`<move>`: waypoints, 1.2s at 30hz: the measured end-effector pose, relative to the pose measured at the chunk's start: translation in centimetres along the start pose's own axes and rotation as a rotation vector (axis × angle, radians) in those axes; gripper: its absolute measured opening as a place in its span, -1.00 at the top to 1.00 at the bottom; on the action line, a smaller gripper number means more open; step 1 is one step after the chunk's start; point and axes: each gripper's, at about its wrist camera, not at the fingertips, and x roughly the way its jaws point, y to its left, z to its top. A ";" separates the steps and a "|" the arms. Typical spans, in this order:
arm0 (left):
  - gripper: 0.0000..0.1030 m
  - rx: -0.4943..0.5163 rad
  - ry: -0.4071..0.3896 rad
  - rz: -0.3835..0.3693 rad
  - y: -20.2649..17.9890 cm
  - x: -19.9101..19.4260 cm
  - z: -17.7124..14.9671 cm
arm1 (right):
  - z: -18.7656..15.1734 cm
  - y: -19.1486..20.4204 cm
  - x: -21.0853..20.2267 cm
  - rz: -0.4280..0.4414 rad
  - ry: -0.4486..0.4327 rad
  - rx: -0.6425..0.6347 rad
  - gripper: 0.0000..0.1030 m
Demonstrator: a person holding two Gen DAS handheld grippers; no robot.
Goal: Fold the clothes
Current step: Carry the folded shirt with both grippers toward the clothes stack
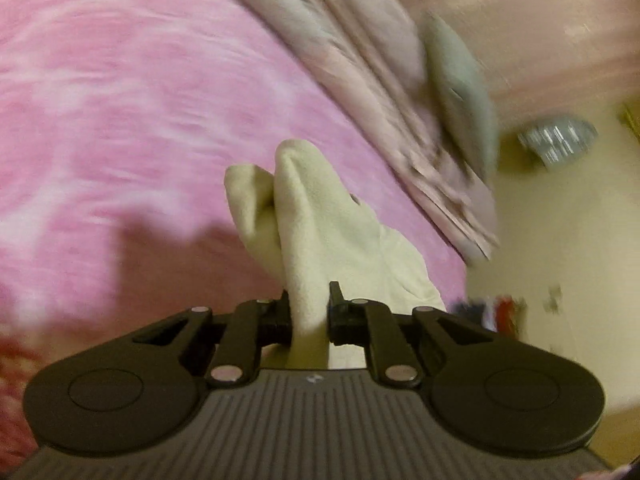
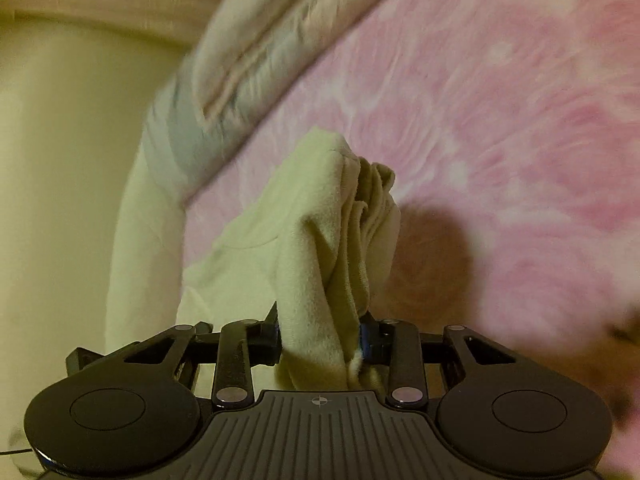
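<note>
Two grippers each pinch a bunched part of one cream garment [image 1: 320, 224] [image 2: 320, 240] held above a pink bedspread [image 1: 140, 100] [image 2: 500, 100]: the left gripper [image 1: 309, 312] and the right gripper [image 2: 319, 340] are both clamped on its folds. Beyond the garment, a pale folded blanket [image 1: 352, 60] [image 2: 248, 48] lies along the bedspread's edge, with a grey-green pillow [image 1: 460, 88] beside it. Past that edge are a cream floor [image 1: 560, 220] and a pinkish wall [image 1: 540, 20], all motion-blurred.

Left gripper [image 1: 310, 312]: jaws clamped on cream garment [image 1: 320, 224], cloth bunched between fingers | Right gripper [image 2: 320, 340]: jaws clamped on same garment, thicker bunched folds between fingers
</note>
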 end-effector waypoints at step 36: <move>0.79 0.597 0.455 -0.506 -71.1 54.0 -14.5 | 19.8 -23.9 -68.6 -0.209 -0.991 0.307 0.34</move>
